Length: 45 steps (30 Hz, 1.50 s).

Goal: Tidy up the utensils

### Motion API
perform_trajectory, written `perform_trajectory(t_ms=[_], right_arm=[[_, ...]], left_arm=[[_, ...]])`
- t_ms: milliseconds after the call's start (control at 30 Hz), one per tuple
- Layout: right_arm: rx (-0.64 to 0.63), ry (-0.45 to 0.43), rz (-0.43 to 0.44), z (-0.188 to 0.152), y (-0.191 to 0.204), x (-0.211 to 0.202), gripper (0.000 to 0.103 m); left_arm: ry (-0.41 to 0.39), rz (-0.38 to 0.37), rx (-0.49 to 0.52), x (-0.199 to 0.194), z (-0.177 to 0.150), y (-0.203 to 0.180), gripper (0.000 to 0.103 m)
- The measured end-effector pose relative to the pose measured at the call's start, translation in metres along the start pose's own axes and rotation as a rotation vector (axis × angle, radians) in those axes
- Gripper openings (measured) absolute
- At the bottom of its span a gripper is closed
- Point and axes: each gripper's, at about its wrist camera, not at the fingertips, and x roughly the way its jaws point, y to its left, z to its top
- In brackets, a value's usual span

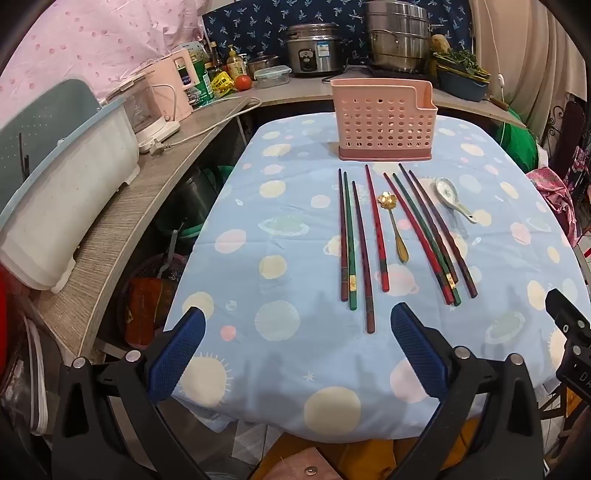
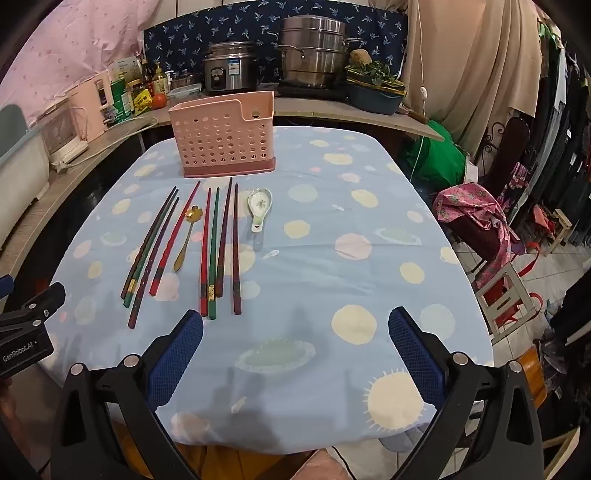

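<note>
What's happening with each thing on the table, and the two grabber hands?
Left gripper: open, holding nothing.
Right gripper: open, holding nothing.
Pink utensil holder: upright; no utensils showing in it.
Chopsticks: lying flat, loose on the tablecloth.
Gold spoon: lying flat between chopsticks.
White ceramic spoon: lying bowl up, beside the chopsticks.

Far across from me a wooden counter [image 1: 122, 221] curves round the left and back. On it I see a steel rice cooker [image 1: 314, 48], a tall stacked steamer pot [image 1: 399, 35] to its right, and a blue tub of leafy greens [image 1: 463, 79] at the far right. A tomato [image 1: 243, 82] sits beside a clear lidded food box [image 1: 272, 75]. Nearer on the left stand a pink appliance [image 1: 177, 88] and a white dish rack [image 1: 66, 206]. Off to my right a pink patterned cloth [image 2: 476, 218] drapes over a chair, with a green bag [image 2: 436, 158] beyond it.
</note>
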Motion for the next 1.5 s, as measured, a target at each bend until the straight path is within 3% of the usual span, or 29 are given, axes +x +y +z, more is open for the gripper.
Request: perform_trajectory(t_ms=[1500], right_arm=[[-0.001,0.002,-0.002,0.0015,0.0041,-0.0008,0.096]], left_arm=[[0.011,-0.011,0.008,-0.0025,0.0007,-0.0005,0.096]])
